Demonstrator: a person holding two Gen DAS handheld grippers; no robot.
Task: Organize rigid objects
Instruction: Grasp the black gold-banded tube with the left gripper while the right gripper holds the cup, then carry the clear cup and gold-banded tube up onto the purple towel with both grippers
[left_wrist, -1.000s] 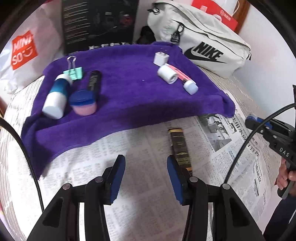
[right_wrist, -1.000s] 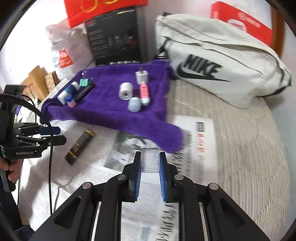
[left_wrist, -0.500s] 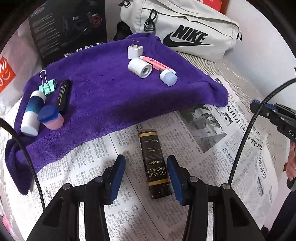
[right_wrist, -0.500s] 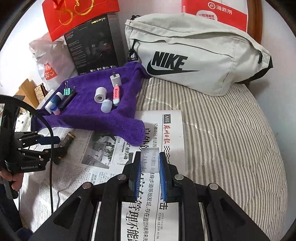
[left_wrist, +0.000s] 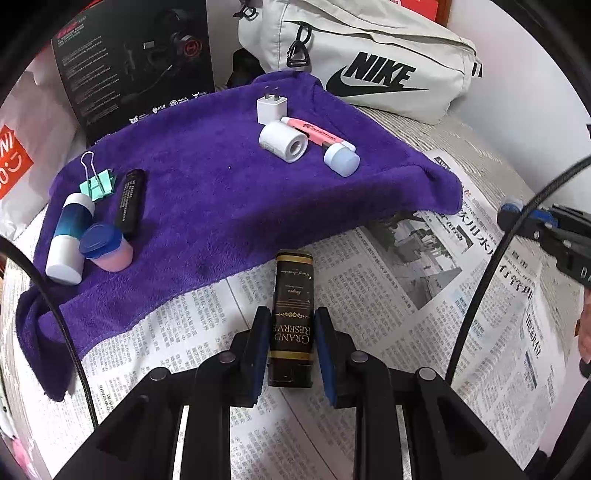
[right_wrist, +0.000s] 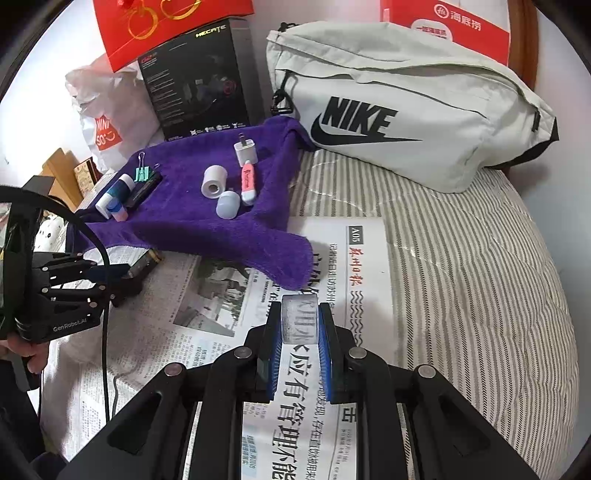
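Observation:
A dark "Grand Reserve" box (left_wrist: 292, 314) lies on the newspaper just below the purple towel (left_wrist: 221, 192). My left gripper (left_wrist: 291, 332) straddles its near end, jaws closing, both blue pads against its sides. My right gripper (right_wrist: 300, 325) is shut on a small clear block (right_wrist: 299, 319) above the newspaper. On the towel lie a white charger (left_wrist: 271, 109), a white roll (left_wrist: 283, 142), a pink highlighter (left_wrist: 317, 134) and a pale blue cap (left_wrist: 341, 159). At its left are a green binder clip (left_wrist: 98, 186), a black tube (left_wrist: 128, 203), a blue-white bottle (left_wrist: 70, 236) and a pink jar (left_wrist: 107, 247).
A grey Nike bag (right_wrist: 406, 110) lies behind the towel on the striped bedding (right_wrist: 480, 277). A black product box (right_wrist: 199, 81), a red gift bag (right_wrist: 166, 26) and a white Miniso bag (right_wrist: 107, 125) stand at the back. Newspaper (right_wrist: 207, 332) covers the near surface.
My left gripper moved sideways until the dark box stood between its fingers, then its jaws closed in on the box. The right gripper kept its hold on the clear block and barely moved.

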